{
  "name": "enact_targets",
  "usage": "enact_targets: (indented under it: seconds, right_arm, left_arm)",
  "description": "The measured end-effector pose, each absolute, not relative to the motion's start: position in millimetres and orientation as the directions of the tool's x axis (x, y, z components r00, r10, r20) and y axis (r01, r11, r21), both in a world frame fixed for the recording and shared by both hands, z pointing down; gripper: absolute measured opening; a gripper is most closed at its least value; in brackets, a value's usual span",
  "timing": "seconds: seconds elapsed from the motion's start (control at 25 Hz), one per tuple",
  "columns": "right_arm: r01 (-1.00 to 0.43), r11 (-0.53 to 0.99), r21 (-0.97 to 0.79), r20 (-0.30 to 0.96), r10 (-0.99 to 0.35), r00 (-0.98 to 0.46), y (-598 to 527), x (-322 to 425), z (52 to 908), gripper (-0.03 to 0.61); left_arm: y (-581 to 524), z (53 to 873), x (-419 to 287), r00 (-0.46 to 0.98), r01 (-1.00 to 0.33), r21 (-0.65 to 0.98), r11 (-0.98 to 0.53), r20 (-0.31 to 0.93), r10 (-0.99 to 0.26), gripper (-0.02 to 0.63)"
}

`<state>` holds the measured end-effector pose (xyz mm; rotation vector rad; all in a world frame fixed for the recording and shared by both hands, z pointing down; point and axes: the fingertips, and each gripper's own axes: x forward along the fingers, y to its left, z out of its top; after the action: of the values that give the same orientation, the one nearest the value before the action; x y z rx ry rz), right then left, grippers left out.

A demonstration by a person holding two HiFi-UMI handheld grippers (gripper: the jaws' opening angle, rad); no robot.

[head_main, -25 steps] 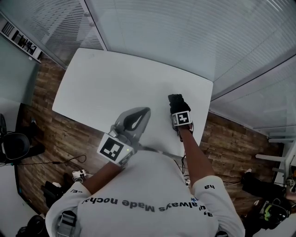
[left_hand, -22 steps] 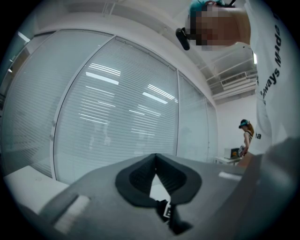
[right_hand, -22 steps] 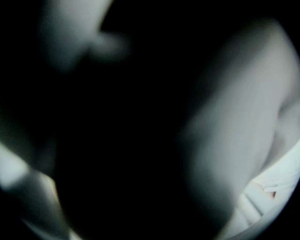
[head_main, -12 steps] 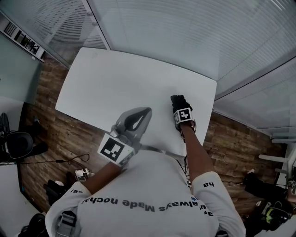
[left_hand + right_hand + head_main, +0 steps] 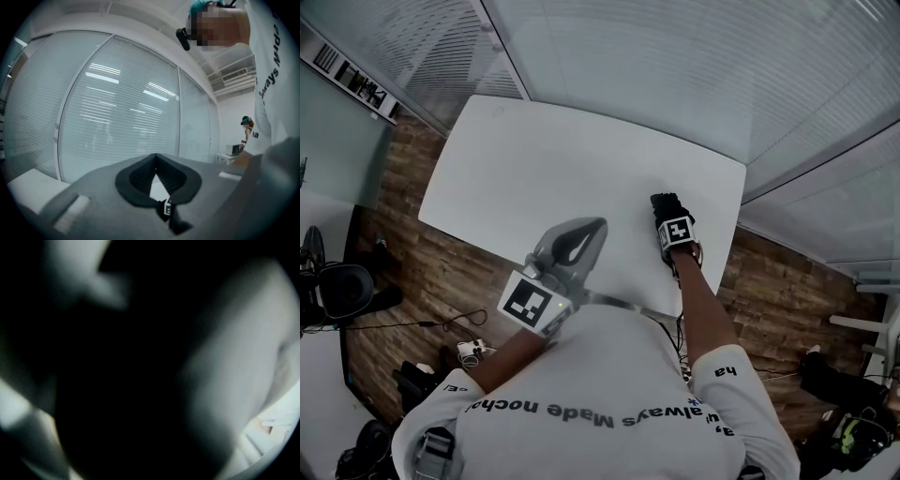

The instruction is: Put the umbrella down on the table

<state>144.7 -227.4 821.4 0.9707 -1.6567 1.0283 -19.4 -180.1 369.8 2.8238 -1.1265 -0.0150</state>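
Though dark close-up, right gripper (image 5: pixel 667 202) above table (image 5: pixel 534 169).

1. The place was an office, most likely a glass-walled meeting room.
2. Glass partitions (image 5: pixel 675 66) backed with horizontal blinds closed it in, set in slim pale frames.
3. A large white tabletop (image 5: pixel 534 159) with rounded corners stood on a wood-plank floor (image 5: pixel 403 244).
4. What looked like a black swivel chair (image 5: pixel 342 292) stood off to one side, with loose cables (image 5: pixel 441 323) on the planks nearby.
5. In the left gripper view, strip lights reflected in the glass, an air vent (image 5: pixel 232 76) sat in the ceiling, and a distant person (image 5: pixel 247 127) stood by a white desk (image 5: pixel 226 157).
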Motion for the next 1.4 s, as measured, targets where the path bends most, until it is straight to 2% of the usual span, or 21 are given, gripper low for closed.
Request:
enact_targets:
  seconds: [0.56, 1.12, 1.4]
  right_arm:
    - [-0.925, 0.317, -0.207, 0.953, -0.148, -0.264, -224.7, 143.7, 818.8, 0.245]
    - [-0.926, 0.288, -0.245, 0.928, -0.207, -0.310, -225.2, 140.3, 816.1, 0.281]
    - [-0.921, 0.294, -0.256, 0.910, -0.247, -0.332, -222.6, 142.6, 803.9, 0.279]
  left_arm:
    - [-182.2, 368.5, -19.0, 0.730, -0.681, 0.104, -0.725, 0.023, -0.683, 0.003]
    - [-191.2, 375.1, -17.4, 0.736, -0.674, 0.114, -0.730, 0.020, -0.676, 0.003]
    - [-195.3, 377.1, -10.1, 0.744, -0.664, 0.130, -0.736, 0.020, -0.668, 0.003]
